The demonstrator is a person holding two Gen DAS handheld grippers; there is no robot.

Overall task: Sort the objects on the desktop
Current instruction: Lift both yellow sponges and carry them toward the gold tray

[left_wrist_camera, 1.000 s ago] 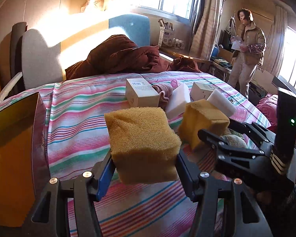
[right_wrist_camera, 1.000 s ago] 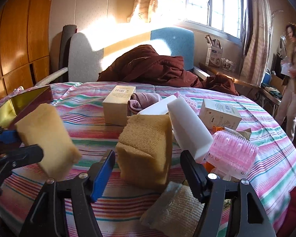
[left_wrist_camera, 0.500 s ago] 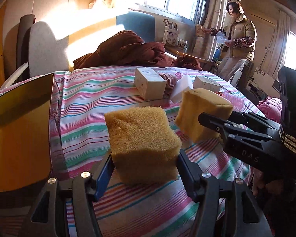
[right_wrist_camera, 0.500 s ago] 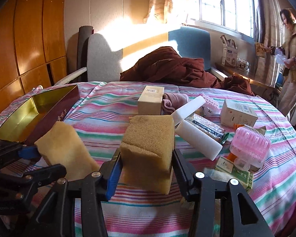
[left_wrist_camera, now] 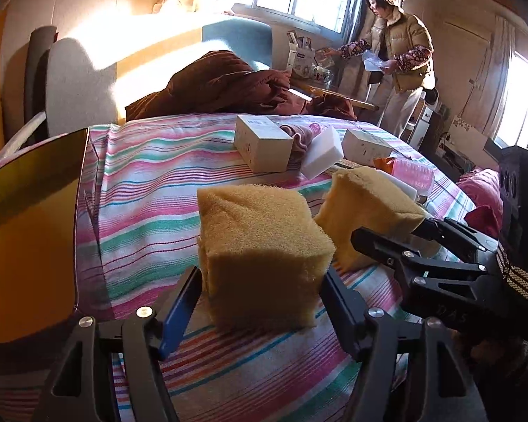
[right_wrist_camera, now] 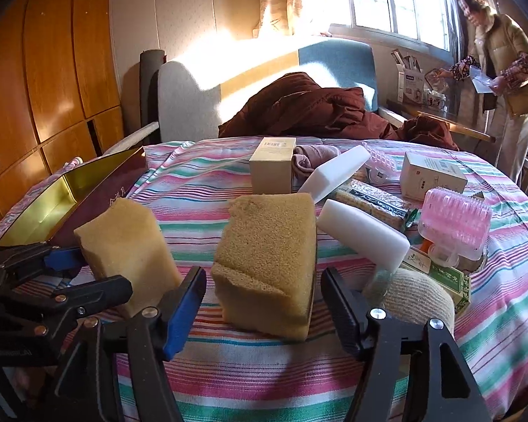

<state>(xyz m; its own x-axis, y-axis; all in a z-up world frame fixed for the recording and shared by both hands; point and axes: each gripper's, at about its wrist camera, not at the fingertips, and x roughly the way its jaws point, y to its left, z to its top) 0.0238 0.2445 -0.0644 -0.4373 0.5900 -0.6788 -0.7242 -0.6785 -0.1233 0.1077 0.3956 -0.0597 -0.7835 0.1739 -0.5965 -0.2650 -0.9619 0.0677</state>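
The left gripper (left_wrist_camera: 260,302) pinches a coarse, porous yellow sponge block (left_wrist_camera: 264,246) between its two fingers, lifted above the striped tablecloth (left_wrist_camera: 151,190). In the right wrist view the right gripper (right_wrist_camera: 264,302) brackets a second yellow sponge (right_wrist_camera: 269,263), a squarish block with a dented lower corner; its fingers sit at the sponge's sides, but whether they press it or only flank it cannot be told, nor whether the block rests on the cloth. At ten o'clock from that sponge stands an open rectangular box (right_wrist_camera: 35,218), glossy gold inside and dark maroon outside, with nothing visible in the part of its interior that shows. At two o'clock a smooth white foam bar (right_wrist_camera: 362,235) leans over a woven beige roll (right_wrist_camera: 419,299), and beyond it sit a clear pink ribbed plastic piece (right_wrist_camera: 454,225) and a crinkly wrapped packet (right_wrist_camera: 373,204). At twelve o'clock stands a cream carton (right_wrist_camera: 272,168), with a mauve cloth (right_wrist_camera: 313,161) just beside it. Far off, a person (right_wrist_camera: 503,66) stands by the window.
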